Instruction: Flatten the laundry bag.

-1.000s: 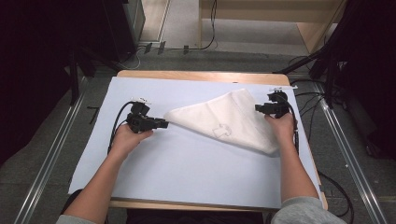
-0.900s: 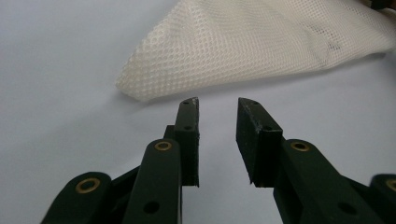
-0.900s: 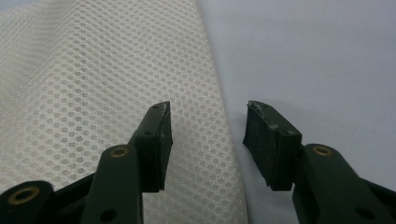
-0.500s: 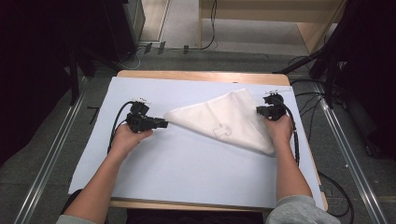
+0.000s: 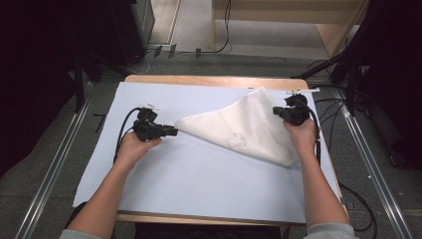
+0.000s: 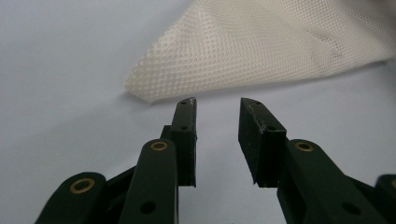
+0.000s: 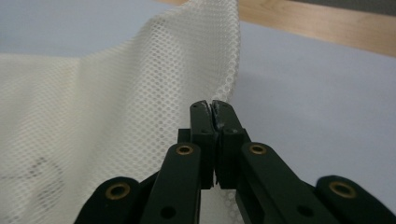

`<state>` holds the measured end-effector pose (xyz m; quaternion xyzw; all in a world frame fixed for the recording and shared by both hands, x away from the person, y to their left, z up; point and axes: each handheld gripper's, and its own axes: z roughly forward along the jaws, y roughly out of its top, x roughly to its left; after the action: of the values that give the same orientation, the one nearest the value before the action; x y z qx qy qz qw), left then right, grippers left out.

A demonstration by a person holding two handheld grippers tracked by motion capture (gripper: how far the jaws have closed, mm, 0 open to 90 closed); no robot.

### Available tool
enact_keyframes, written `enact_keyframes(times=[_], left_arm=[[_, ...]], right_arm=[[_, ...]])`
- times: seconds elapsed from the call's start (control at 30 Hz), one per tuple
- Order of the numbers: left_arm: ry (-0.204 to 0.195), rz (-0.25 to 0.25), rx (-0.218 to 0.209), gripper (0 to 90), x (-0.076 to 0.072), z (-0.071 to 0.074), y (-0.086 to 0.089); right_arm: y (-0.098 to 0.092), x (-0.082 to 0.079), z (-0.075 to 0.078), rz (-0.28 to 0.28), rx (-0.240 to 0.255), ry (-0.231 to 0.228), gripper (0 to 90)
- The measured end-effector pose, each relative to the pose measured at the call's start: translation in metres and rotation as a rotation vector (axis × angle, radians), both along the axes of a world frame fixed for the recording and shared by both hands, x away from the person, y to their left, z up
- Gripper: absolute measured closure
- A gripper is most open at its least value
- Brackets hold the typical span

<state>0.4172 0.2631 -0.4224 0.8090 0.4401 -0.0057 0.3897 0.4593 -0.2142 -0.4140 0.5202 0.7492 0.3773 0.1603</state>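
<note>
A white mesh cloth [image 5: 239, 124] lies folded in a rough triangle on the pale sheet [image 5: 199, 179]. My left gripper [image 5: 172, 132] rests on the sheet just short of the cloth's left corner [image 6: 140, 91]. In the left gripper view the left gripper [image 6: 217, 105] stands open with nothing between its pads. My right gripper [image 5: 276, 111] is at the cloth's right edge; its jaws have just been closing with the mesh between them. In the right gripper view the right gripper [image 7: 212, 106] is shut on the cloth [image 7: 116, 116], whose edge rises above the fingertips.
The sheet covers most of a wooden table [image 5: 209, 80]. Cables [image 5: 122, 129] trail from both grippers. Metal rails [image 5: 50, 184] run along the floor on both sides, and dark equipment stands at the far left and right.
The right gripper has closed on the cloth's right edge and risen a little, lifting that edge and the far corner. The left hand has stayed where it was.
</note>
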Motion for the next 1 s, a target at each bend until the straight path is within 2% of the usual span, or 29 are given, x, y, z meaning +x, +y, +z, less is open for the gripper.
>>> enact_keyframes(times=[0.07,0.1,0.23,0.4,0.6,1.0], left_arm=[[-0.003,0.004,0.001,68.1,0.000,0.001,0.000],[-0.002,0.002,0.000,67.9,0.000,0.001,0.000],[-0.008,0.005,-0.003,67.5,-0.001,0.004,0.002],[-0.012,0.012,-0.005,67.2,-0.001,0.005,0.004],[-0.017,0.013,-0.010,66.8,-0.001,0.007,0.003],[-0.025,0.014,-0.012,65.9,0.002,0.008,0.002]], right_arm=[[0.004,-0.012,0.013,0.028,0.016,-0.033,90.0],[0.004,-0.012,0.013,0.028,0.016,-0.033,90.0],[0.011,-0.031,0.031,0.087,0.034,-0.080,90.0],[0.023,-0.054,0.041,0.144,0.047,-0.114,90.0],[0.035,-0.074,0.035,0.191,0.056,-0.114,90.0],[0.067,-0.112,0.012,0.284,0.065,-0.062,90.0]])
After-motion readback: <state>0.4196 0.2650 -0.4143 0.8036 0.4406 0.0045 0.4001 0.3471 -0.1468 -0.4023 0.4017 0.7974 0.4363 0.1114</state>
